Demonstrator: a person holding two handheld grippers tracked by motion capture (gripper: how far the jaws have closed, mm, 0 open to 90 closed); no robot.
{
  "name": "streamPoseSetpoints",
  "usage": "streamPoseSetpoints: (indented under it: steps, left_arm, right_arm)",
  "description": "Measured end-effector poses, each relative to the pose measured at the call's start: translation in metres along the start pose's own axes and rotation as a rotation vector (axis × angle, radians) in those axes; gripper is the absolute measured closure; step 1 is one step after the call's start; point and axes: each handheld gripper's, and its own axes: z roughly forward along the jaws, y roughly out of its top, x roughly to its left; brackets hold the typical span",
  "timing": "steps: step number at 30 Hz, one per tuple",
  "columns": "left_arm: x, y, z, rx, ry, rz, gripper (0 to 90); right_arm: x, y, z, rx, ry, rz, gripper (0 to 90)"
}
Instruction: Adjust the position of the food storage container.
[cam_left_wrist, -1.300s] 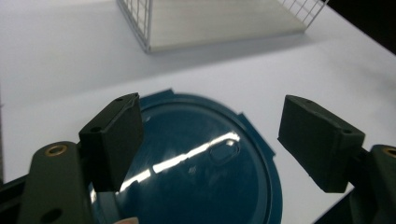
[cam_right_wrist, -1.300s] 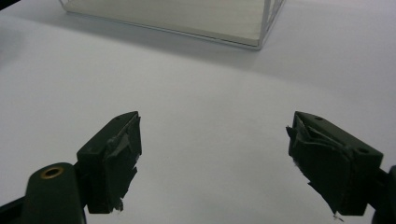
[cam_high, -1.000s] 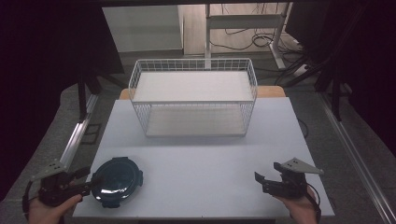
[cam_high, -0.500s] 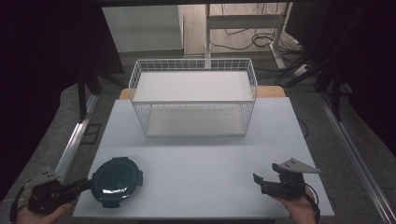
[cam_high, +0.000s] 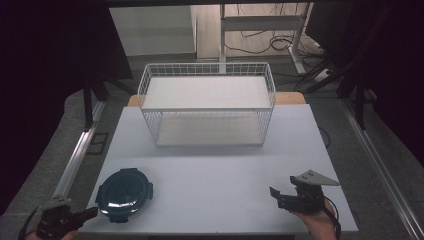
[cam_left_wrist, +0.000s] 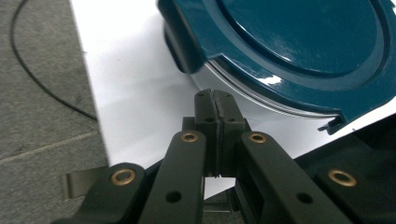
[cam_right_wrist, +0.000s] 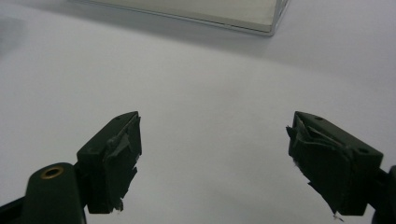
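A round dark teal lidded container (cam_high: 124, 194) sits at the near left of the white table (cam_high: 215, 170). My left gripper (cam_high: 92, 212) is at the table's near left corner, its tips just short of the container's rim. In the left gripper view the gripper (cam_left_wrist: 215, 100) has just closed: its jaws are pressed together with nothing between them, right below the container's (cam_left_wrist: 299, 46) lid edge. My right gripper (cam_high: 276, 197) rests at the near right of the table. In the right gripper view it (cam_right_wrist: 215, 140) stands open over bare tabletop.
A white wire basket (cam_high: 207, 107) with two shelves stands at the back middle of the table; its lower corner (cam_right_wrist: 210, 11) is at the top of the right gripper view. Grey floor and a thin black cable (cam_left_wrist: 42, 84) lie left of the table edge.
My left gripper has sunk and drawn back toward the table's near left corner, and its jaws have closed empty. The right gripper and the container have not moved.
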Motion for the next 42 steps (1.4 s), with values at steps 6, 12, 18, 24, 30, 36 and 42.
streamPoseSetpoints:
  steps: [6, 12, 18, 24, 30, 36, 42]
  left_arm:
    - [-0.002, -0.004, 0.01, 0.005, -0.041, -0.029, 89.8]
    - [-0.002, -0.003, 0.01, 0.001, -0.04, -0.034, 89.8]
    - [-0.005, 0.0, 0.016, -0.001, -0.072, -0.038, 89.8]
    - [-0.016, 0.011, 0.027, 0.008, -0.099, -0.013, 89.8]
    - [-0.03, 0.027, 0.042, 0.021, -0.128, 0.02, 89.8]
    - [-0.041, 0.042, 0.056, 0.036, -0.138, 0.045, 89.8]
    - [-0.052, 0.053, 0.068, 0.048, -0.165, 0.067, 89.8]
  right_arm:
    - [0.001, 0.0, 0.0, 0.001, -0.002, -0.006, 17.1]
    - [-0.001, -0.001, 0.0, 0.005, -0.011, 0.001, 17.1]
    - [0.001, 0.0, 0.0, 0.003, -0.012, -0.001, 17.1]
    - [0.001, 0.0, 0.0, 0.003, -0.016, -0.004, 17.1]
    - [0.0, 0.0, -0.001, 0.002, -0.017, 0.001, 17.1]
    - [0.0, 0.0, -0.001, 0.002, -0.015, 0.003, 17.1]
    - [0.0, 0.0, 0.0, 0.009, -0.01, 0.002, 17.1]
